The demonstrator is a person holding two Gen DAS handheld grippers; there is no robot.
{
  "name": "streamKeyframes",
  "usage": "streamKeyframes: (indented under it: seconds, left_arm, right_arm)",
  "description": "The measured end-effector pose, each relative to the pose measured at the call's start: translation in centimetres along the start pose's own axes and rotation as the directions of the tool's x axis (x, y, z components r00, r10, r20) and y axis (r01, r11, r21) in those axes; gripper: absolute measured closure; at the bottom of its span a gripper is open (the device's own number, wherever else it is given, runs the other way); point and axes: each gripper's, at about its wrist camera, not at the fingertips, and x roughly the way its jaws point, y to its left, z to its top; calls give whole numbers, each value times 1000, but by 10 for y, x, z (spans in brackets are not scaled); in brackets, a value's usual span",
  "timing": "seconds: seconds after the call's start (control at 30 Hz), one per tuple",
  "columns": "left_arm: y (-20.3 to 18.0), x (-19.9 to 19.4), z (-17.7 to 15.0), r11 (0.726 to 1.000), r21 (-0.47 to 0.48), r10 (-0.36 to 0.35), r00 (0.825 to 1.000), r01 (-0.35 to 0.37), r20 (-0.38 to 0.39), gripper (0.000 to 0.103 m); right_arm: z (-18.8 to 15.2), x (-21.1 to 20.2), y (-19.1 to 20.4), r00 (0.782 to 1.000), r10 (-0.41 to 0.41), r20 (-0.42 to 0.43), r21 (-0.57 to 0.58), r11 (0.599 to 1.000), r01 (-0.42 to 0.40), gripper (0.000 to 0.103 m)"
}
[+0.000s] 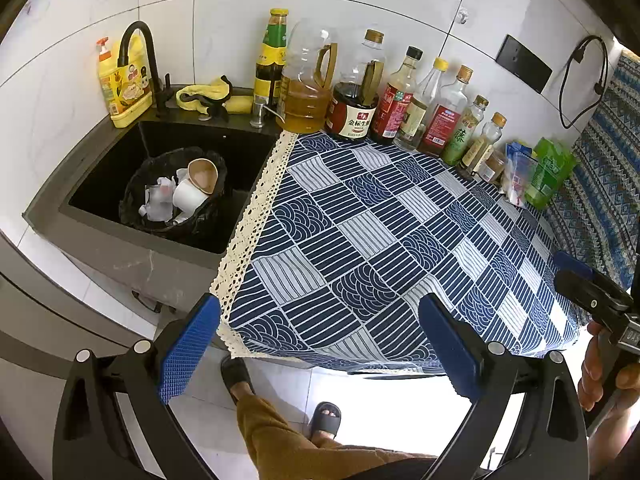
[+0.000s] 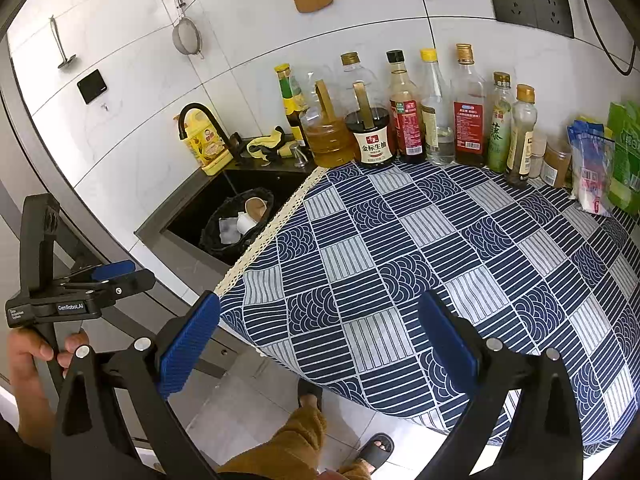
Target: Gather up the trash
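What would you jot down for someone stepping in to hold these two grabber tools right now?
Left gripper: jaws wide open, nothing held, hanging off the front edge of the counter.
Right gripper: also open and holding nothing, at the same front edge.
Trash: a brown paper cup, a white cup and crumpled paper lie in the black bin bag standing in the sink.
Done: no loose trash shows on the blue patterned cloth.
Left: nothing obvious; the bottles and packets along the wall look like pantry goods, so check before binning.
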Motion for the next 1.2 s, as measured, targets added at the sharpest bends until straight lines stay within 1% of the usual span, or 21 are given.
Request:
streamKeyframes:
  seconds: [0.5, 0.9, 1.2]
  left_arm:
    - [-4, 2, 0, 1000, 13, 12, 1000, -12, 13, 7]
    - [-7, 8, 5, 1000, 5, 0, 1000, -1, 6, 7]
    - [-7, 9, 9, 1000, -3, 19, 1000, -19, 2, 7]
  right_arm:
    - [-1, -1, -2, 1000, -8, -3, 3, 1000, 8, 5]
    - [1, 1, -6, 1000, -7, -8, 8, 1000, 7, 5]
    - [4, 4, -6, 1000, -1, -10, 6, 1000, 1, 5]
